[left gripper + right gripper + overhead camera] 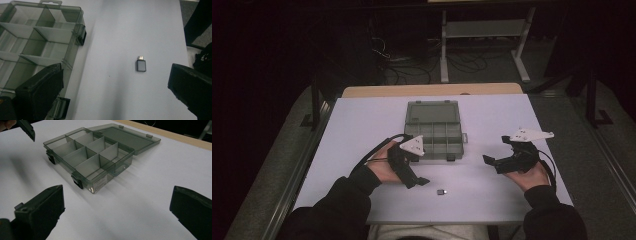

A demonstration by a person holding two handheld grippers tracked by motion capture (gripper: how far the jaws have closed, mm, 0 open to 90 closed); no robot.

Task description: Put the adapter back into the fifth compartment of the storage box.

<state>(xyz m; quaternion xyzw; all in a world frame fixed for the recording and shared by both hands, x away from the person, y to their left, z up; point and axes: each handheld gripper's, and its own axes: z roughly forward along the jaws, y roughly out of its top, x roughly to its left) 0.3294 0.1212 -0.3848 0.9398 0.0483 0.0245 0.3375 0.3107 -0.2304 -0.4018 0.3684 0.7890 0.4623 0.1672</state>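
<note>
The left gripper (115, 97) is wide open, with the small adapter (141, 65) lying just ahead of it. Next it should go down and pinch it, for the box (37, 45).

The white table (492, 115) lies bare around the small adapter (141, 65), so the wide-spread left gripper (112, 90) has room on every side. The compartment box (434, 132), lid flat behind it, blocks the middle; the right gripper (498, 159) stands well apart.

adapter (442, 191) on table (362, 130), before organizer box (434, 131); left gripper (418, 182) just left of adapter
</note>
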